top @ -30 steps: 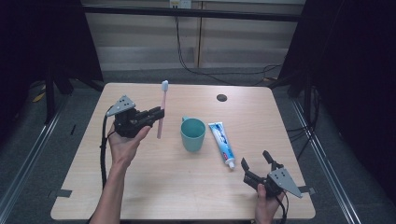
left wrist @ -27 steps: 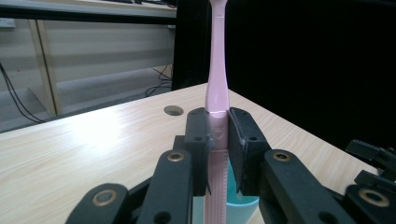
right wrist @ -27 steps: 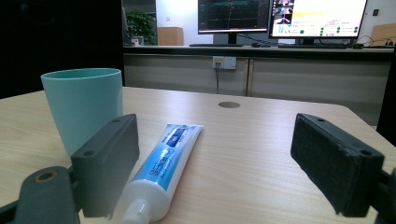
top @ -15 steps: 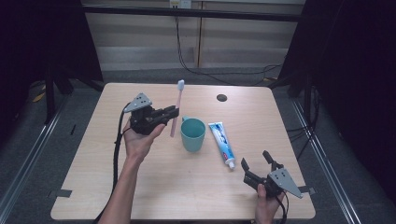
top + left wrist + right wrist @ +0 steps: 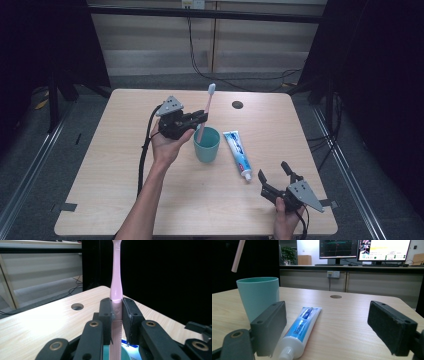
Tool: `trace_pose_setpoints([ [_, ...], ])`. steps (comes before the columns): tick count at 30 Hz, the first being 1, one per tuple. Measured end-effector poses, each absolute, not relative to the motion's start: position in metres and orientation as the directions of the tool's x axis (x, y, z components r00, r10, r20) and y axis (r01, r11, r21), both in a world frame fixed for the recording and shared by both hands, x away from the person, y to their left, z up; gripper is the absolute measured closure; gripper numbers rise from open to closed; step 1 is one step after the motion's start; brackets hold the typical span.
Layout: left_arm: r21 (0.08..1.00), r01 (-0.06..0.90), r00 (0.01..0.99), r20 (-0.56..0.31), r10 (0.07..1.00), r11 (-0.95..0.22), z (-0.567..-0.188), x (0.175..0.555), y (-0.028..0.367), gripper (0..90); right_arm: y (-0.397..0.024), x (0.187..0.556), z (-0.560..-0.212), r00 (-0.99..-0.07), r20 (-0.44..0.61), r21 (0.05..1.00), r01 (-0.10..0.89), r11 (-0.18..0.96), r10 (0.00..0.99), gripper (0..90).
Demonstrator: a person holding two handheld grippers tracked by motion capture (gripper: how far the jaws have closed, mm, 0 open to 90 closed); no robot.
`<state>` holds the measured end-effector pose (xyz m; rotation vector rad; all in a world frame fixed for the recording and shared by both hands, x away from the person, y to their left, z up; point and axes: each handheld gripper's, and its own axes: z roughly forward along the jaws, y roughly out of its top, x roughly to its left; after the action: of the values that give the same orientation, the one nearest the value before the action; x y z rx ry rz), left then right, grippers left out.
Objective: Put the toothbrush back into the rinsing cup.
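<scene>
**A:** Start with the high view. What are you holding?

**B:** Your left gripper [image 5: 199, 120] is clamped on the pink toothbrush [image 5: 207, 107], which stands nearly upright, head up. Its lower end hangs over the mouth of the teal cup [image 5: 206, 145] near the middle of the table [image 5: 110, 165]. Your right gripper [image 5: 276, 175] sits near the front right corner with its jaws spread apart and nothing between them. The toothpaste tube [image 5: 238, 154] lies flat just right of the cup, cap end toward you.

**A:** And your left gripper view?

**B:** You see both pads pressed against the toothbrush handle [image 5: 116, 290], one on each side, the ribbed part running down between the jaws. The teal cup rim [image 5: 106, 352] shows just below. A round hole [image 5: 77, 306] in the tabletop lies farther off.

**A:** The right gripper view?

**B:** Your two jaws stand wide, well apart from everything. The toothpaste tube [image 5: 299, 330] lies between them on the table, cap toward you. The cup [image 5: 258, 296] stands at the left, with the toothbrush's end [image 5: 237, 255] hanging above it, not touching.
</scene>
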<state>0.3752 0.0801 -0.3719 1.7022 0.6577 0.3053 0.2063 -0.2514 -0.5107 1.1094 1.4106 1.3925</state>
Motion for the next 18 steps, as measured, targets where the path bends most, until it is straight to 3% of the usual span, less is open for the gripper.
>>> trace_pose_setpoints([
  [18, 0.947, 0.284, 0.797, -0.146, 0.586, -0.149, -0.395, 0.38, 0.074, 78.8, -0.251, 0.206, -0.511, -0.253, 0.018, 0.999, 0.03, -0.011, 0.967, 14.9],
])
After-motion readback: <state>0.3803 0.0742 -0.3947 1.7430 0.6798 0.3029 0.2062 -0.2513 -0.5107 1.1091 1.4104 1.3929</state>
